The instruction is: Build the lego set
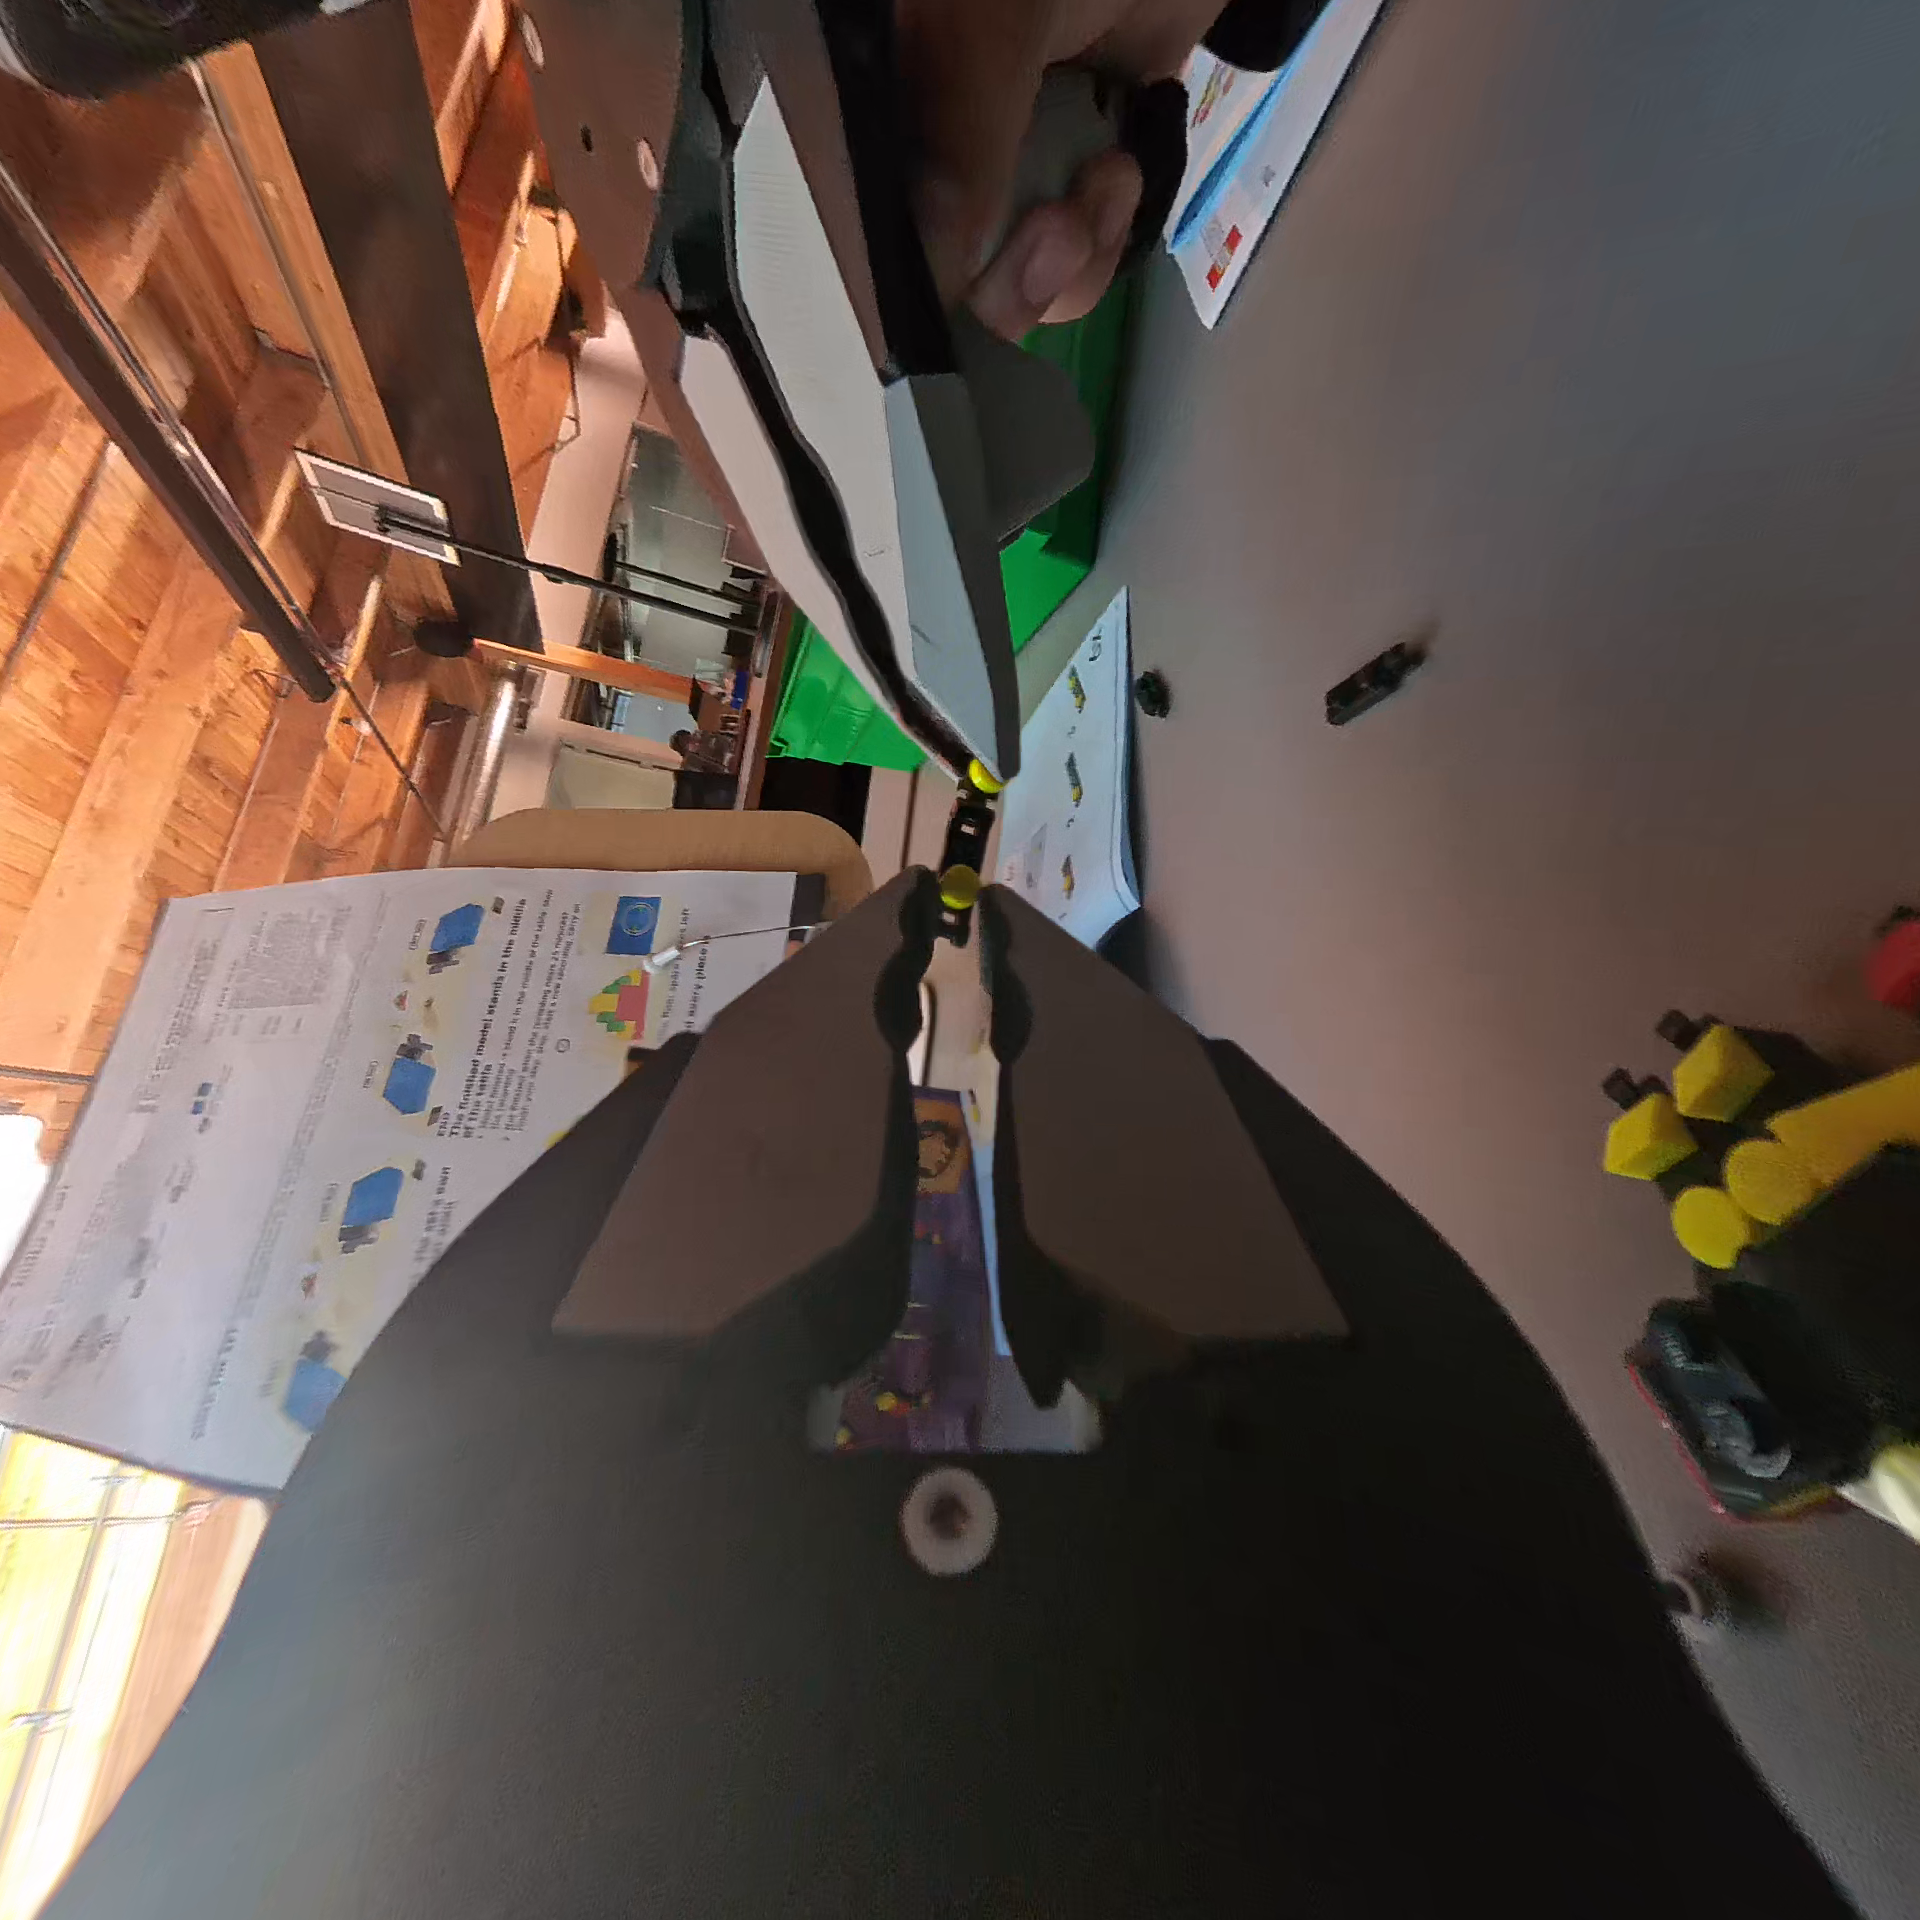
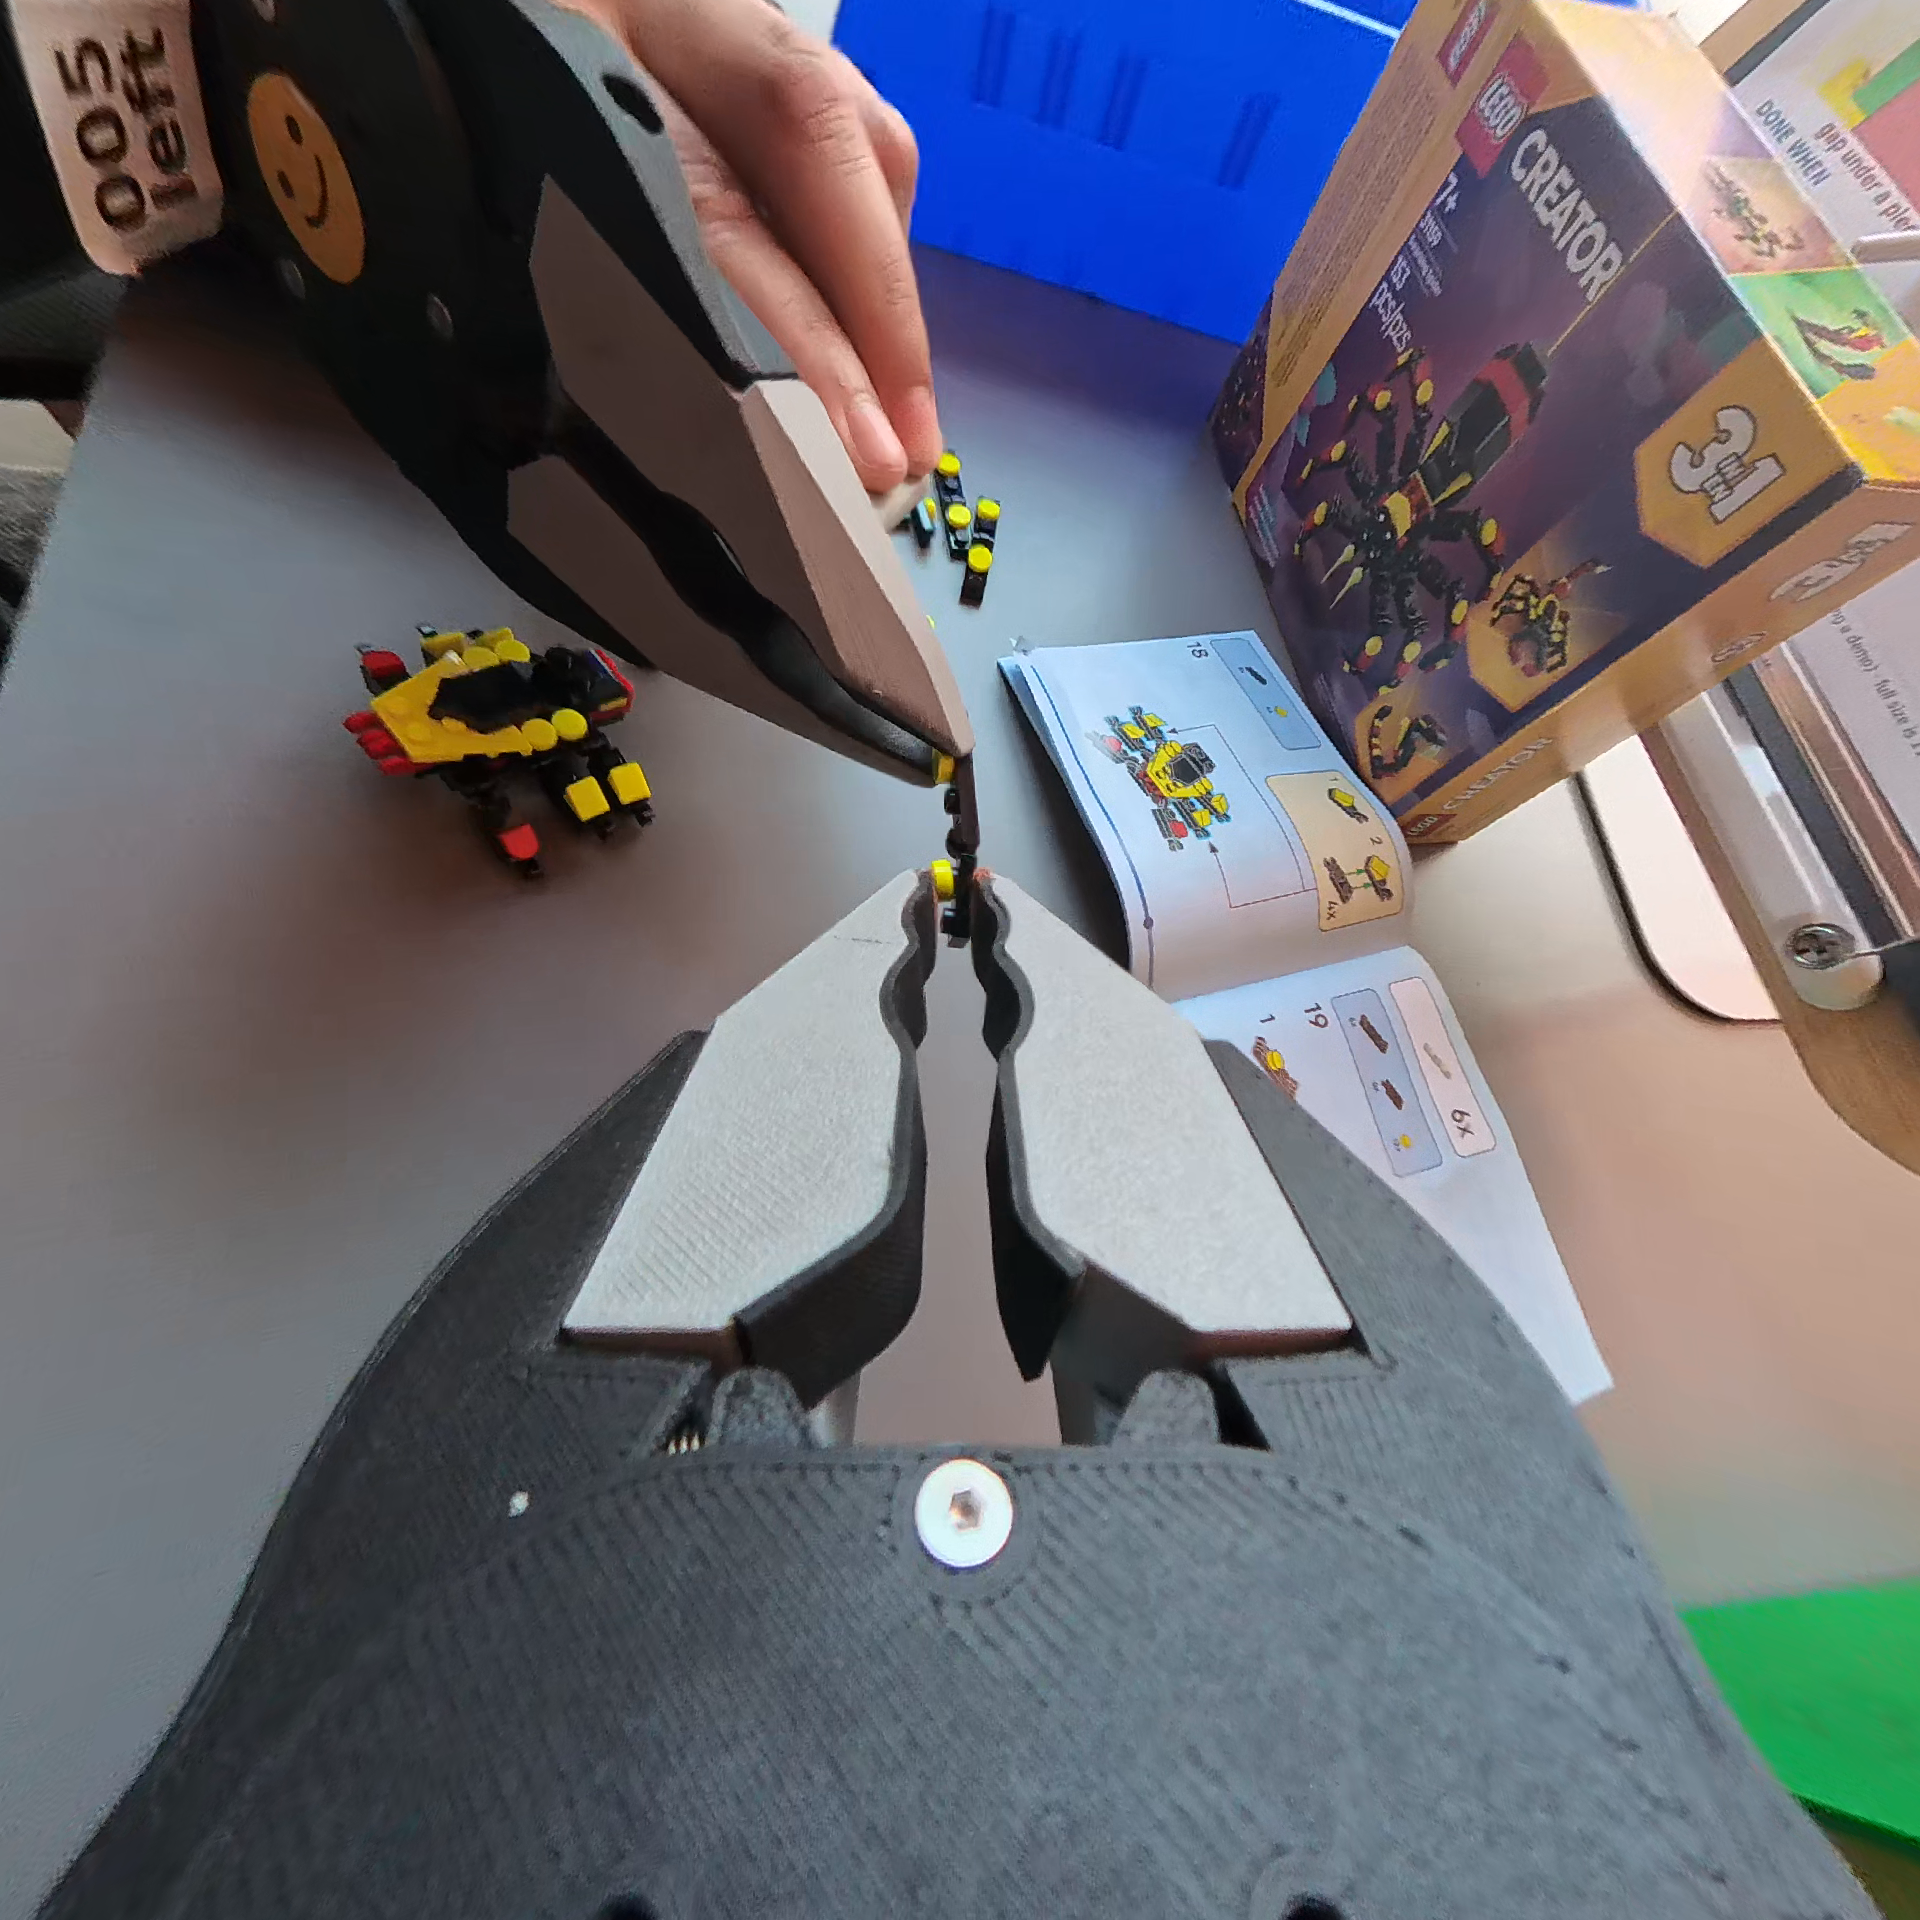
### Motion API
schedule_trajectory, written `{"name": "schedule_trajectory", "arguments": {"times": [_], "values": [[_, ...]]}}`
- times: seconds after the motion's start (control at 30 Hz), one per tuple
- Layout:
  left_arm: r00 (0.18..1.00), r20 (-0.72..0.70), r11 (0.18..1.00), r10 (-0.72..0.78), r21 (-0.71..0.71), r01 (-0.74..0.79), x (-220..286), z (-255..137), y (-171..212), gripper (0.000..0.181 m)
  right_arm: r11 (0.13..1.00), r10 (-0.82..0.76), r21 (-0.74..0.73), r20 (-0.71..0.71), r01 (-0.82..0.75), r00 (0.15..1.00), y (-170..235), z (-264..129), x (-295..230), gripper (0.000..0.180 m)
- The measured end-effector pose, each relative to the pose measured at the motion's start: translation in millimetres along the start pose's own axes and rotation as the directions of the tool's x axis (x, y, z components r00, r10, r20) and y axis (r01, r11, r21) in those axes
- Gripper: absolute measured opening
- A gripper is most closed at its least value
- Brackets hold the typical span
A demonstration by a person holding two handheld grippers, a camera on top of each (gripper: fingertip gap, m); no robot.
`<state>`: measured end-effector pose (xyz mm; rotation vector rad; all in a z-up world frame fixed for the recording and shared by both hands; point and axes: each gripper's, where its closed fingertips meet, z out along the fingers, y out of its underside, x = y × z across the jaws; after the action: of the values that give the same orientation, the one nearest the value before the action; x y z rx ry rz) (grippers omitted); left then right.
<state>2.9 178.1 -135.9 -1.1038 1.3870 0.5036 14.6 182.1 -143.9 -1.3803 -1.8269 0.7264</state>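
Observation:
A thin black leg piece with yellow round studs (image 1: 968, 826) hangs in the air between both grippers. My left gripper (image 1: 954, 902) is shut on its near end. My right gripper (image 1: 982, 774) comes in from above and is shut on its far end. In the right wrist view the right gripper (image 2: 954, 896) pinches one end of the leg piece (image 2: 956, 836), and the left gripper (image 2: 951, 767), held by a hand, pinches the other. The yellow, black and red spider body (image 2: 488, 717) sits on the grey table (image 2: 208, 1039) at the left; it also shows in the left wrist view (image 1: 1766, 1164).
An open instruction booklet (image 2: 1247, 831) lies to the right of the grippers. The set's box (image 2: 1558, 416) stands behind it. Several finished black-and-yellow leg pieces (image 2: 961, 520) lie farther back. A blue bin (image 2: 1091, 135) is at the rear, a green bin (image 1: 842, 696) off the table edge. A loose black piece (image 1: 1371, 681) lies apart. The tips of both grippers are at nearly the same place.

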Motion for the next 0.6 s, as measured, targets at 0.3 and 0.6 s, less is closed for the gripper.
{"name": "schedule_trajectory", "arguments": {"times": [0.3,0.6], "values": [[0.84,-0.245,0.863,-0.484,0.023,0.505,9.3,-3.7,-4.6,0.017,0.955,-0.283,-0.122,-0.109,0.27,0.953,8.7,8.9,-6.5,0.004],[0.842,-0.305,0.884,-0.445,0.002,0.468,28.2,-1.7,-8.3,0.007,0.944,-0.327,-0.072,-0.066,0.322,0.943,1.4,12.3,-23.6,0.004]]}}
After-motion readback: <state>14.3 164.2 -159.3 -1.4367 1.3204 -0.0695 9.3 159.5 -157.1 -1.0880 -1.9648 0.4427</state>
